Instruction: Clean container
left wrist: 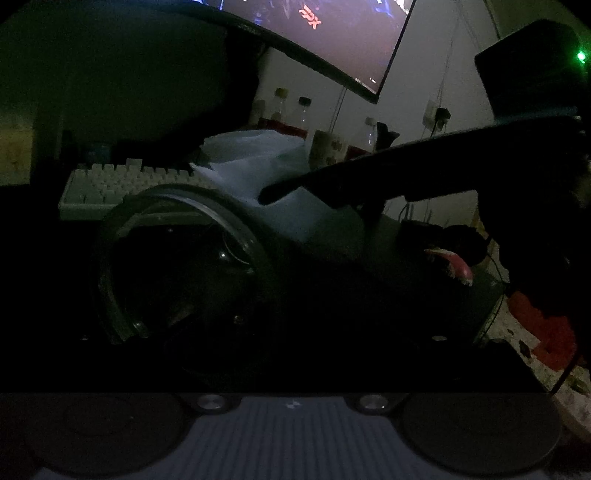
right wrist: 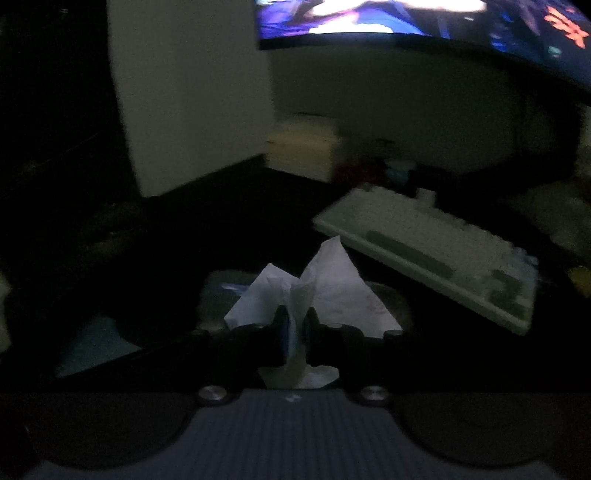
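Observation:
The scene is very dark. In the left wrist view a dark round container (left wrist: 229, 280) lies on its side close to the camera, its open rim (left wrist: 184, 206) turned up and left. My left gripper (left wrist: 258, 302) holds it, though its fingers are lost in shadow. From the right, my right gripper's dark fingers (left wrist: 280, 192) reach in just above the container with a white tissue (left wrist: 255, 166). In the right wrist view my right gripper (right wrist: 295, 325) is shut on the crumpled tissue (right wrist: 332, 288), which fans out ahead of the pads. A dim rim (right wrist: 218, 288) shows below it.
A white keyboard (left wrist: 122, 184) (right wrist: 424, 251) lies on the dark desk behind the container. A lit monitor (left wrist: 332, 37) (right wrist: 406, 22) hangs above. Several bottles (left wrist: 303, 110) stand by the wall. A pink object (left wrist: 454, 266) and a red one (left wrist: 543, 332) sit at right.

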